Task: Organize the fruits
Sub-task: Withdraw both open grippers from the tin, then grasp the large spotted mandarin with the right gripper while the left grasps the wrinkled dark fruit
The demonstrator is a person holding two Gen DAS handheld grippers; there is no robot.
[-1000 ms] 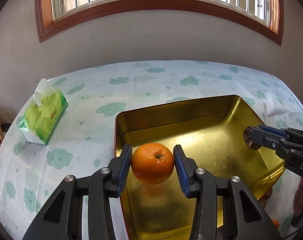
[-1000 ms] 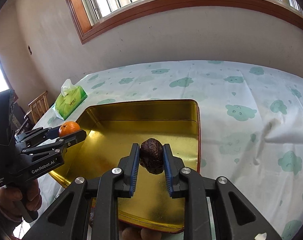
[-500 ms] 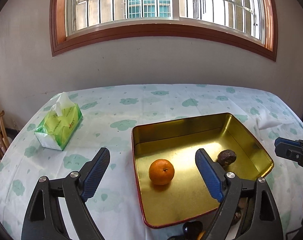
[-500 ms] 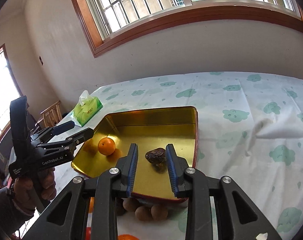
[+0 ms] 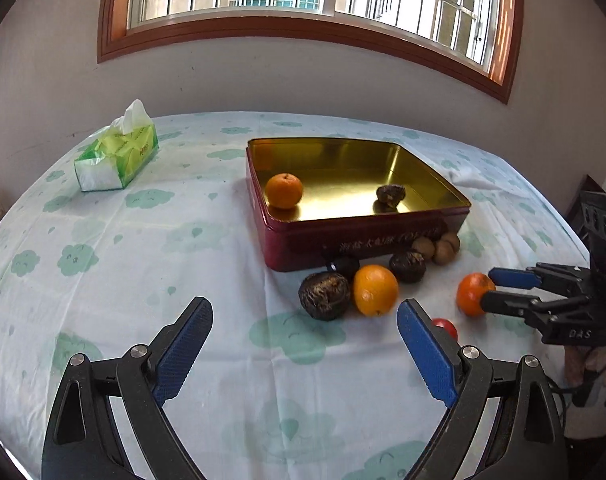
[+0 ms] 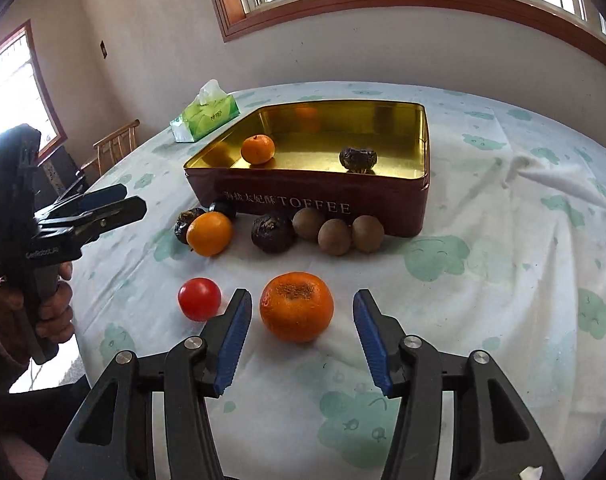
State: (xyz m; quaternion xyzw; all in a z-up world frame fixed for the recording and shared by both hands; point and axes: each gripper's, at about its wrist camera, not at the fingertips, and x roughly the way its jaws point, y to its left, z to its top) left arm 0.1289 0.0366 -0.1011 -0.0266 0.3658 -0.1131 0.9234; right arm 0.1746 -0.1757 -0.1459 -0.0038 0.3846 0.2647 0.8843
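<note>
Gold shines inside the red toffee tin (image 6: 315, 200) in the middle of our right wrist view. We see a small orange (image 6: 258, 149) at the tin's left side and a dark wrinkly fruit (image 6: 358, 159) at its right side, well apart. Our right claw (image 6: 299, 344) at the bottom of the frame has just been opening, and a big orange (image 6: 296, 306) sits on the cloth between its blue pads without touching them. Just left of it is a little red fruit (image 6: 199, 299). Our left claw (image 5: 303, 356), low in the left wrist view, has just been opening too and is wide open with only the cloud tablecloth (image 5: 143, 248) between its pads. More fruits lie in front of the tin: another orange (image 5: 375, 290), dark ones (image 5: 324, 295) and three brown ones (image 6: 334, 237). We see a green tissue pack (image 5: 117, 154) at the upper left.
</note>
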